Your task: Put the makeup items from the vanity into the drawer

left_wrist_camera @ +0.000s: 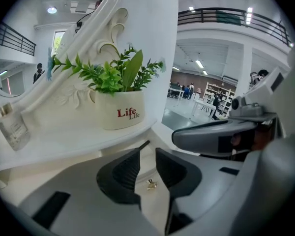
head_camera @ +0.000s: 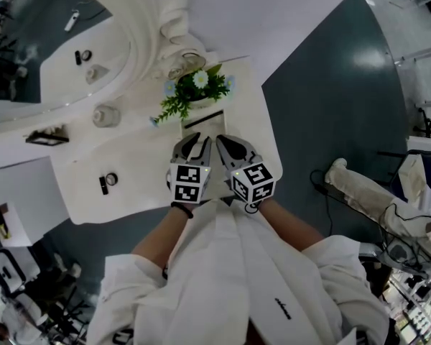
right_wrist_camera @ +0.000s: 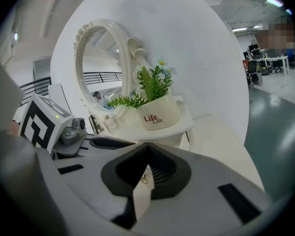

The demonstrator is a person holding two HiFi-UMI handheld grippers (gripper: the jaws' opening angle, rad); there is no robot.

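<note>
Head view: the makeup lies on the counter point(head_camera: 140, 189), well left of the hands. There is a black stick point(head_camera: 103, 185) just beside a round compact point(head_camera: 112, 179), plus a bottle point(head_camera: 105, 115) farther back by the mirror point(head_camera: 29, 49). None of it is in the drawer point(head_camera: 201, 129) yet, which sits under the pot point(head_camera: 200, 106) w/ a dark slit along its top edge. All three items are prob. light and hard. The bottle looks like glass, so slick and breakable, best taken low across the body. Take the compact across its rim and the stick mid-length. Both forearms come in from the bottom edge, close together w/ marker cubes up. Left tongs point(head_camera: 200, 142) and right tongs point(head_camera: 226, 144) point at the drawer front, tips nearly side by side.

Left gripper view: the jaws stand apart and grip nothing. A tiny gold knob point(left_wrist_camera: 151, 183) shows in the gap, touched by neither pad. It's small, smooth metal (easy to slip off), so it needs a square pinch w/ the pad centres. The bottle is at far left, well out of reach.

Right gripper view: the tips meet in a narrow V. The knob shows in the wedge behind them, but I can't tell if it's actually pinched or just framed.
</note>
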